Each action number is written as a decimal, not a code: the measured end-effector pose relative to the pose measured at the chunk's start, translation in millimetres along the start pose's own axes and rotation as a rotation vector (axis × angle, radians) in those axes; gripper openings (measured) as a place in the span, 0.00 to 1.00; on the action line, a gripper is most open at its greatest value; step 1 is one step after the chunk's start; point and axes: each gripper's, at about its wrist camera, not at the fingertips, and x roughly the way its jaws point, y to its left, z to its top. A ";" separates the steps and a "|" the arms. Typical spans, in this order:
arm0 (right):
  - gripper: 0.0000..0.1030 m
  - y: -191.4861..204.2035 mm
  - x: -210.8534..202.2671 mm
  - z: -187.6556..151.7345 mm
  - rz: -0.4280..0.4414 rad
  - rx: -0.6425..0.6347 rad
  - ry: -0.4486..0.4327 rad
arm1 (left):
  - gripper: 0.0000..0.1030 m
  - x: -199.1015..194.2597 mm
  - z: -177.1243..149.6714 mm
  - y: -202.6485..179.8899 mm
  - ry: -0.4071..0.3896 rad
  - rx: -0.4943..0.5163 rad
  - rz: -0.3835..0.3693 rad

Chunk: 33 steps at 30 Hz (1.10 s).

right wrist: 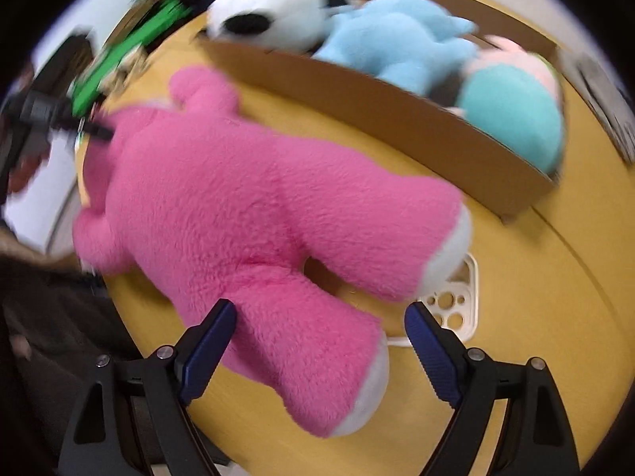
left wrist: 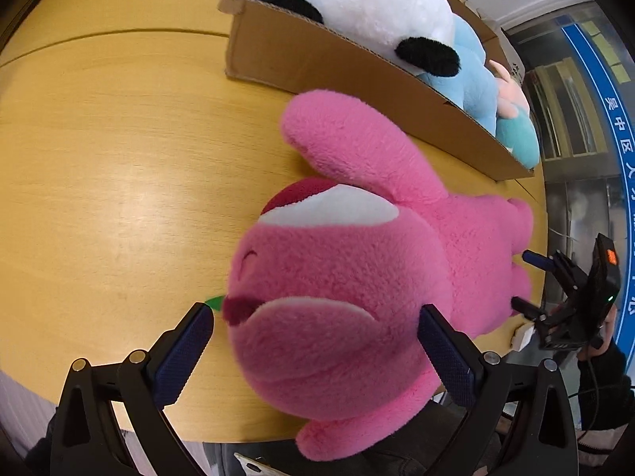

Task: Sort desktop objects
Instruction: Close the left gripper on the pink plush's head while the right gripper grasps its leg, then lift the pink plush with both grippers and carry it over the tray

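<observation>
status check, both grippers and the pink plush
Left gripper open around pink plush bear's head. Right gripper open astride its leg. White perforated piece under leg.

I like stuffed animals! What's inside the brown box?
Inside the cardboard box lie a white panda plush with black patches, a light blue plush and a teal-and-pink plush. The box wall and the plushes hide whatever lies beneath them.

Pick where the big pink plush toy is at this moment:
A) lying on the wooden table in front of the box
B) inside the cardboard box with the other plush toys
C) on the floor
A: the big pink plush toy lies on the yellow wooden table, outside the brown cardboard box that holds the white-and-black plush and light blue plush.
</observation>
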 end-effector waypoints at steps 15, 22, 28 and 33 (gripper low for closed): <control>0.29 53.3 36.5 8.5 0.120 -0.138 0.198 | 0.71 -7.5 15.3 -22.7 0.034 0.127 -0.070; 0.00 51.1 -1.4 23.7 0.127 -0.111 0.093 | 0.63 -45.2 32.5 -39.2 0.006 0.205 -0.113; 0.14 35.1 4.0 39.0 -0.001 -0.085 0.119 | 0.62 -25.8 49.9 -35.7 0.059 0.223 -0.091; 0.78 53.1 -4.8 21.1 0.145 -0.180 0.124 | 0.68 -15.2 51.9 -20.5 0.075 0.212 -0.077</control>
